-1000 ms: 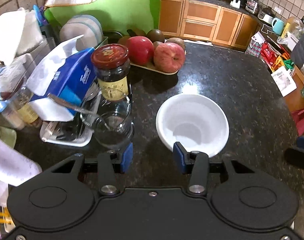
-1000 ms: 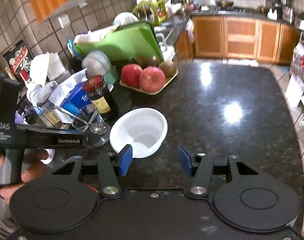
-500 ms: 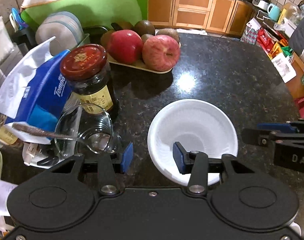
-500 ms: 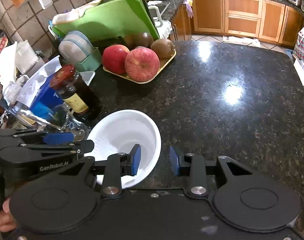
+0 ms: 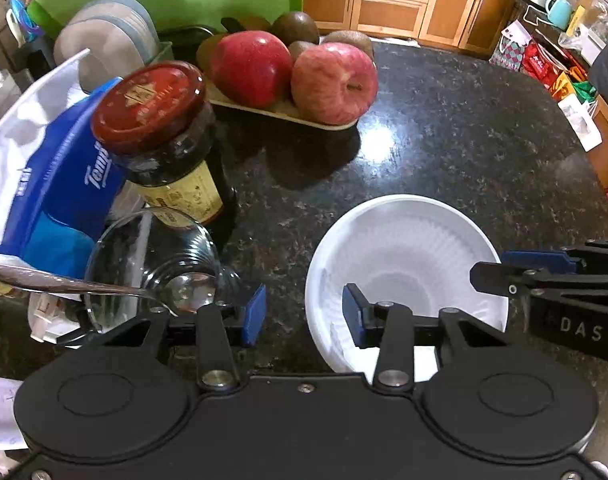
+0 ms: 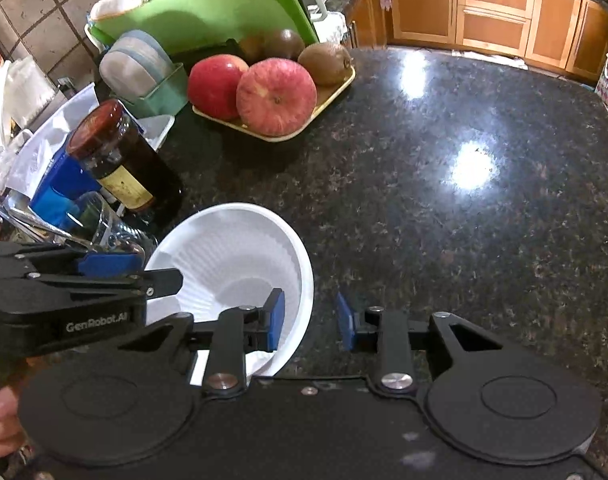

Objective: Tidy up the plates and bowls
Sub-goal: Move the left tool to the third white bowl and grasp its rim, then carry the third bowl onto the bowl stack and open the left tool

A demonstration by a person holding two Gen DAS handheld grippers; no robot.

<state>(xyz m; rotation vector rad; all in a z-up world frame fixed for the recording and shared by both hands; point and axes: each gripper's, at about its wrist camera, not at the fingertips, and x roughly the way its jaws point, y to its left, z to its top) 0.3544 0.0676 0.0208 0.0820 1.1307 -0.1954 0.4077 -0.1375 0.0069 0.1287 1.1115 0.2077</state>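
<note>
At the lower middle of both wrist views, on the dark bench, sits the white bowl, and both your tools straddle its rim. Your right tool is closing, one blue pad inside the bowl and one outside, the wall between them but not yet pinched. Your left tool stands spread across the opposite rim, its inner pad inside the bowl. You look to be at the grasping step. Next, finish the squeeze on the thin wall gently, then lift clear of the glass and jar just beside it.
</note>
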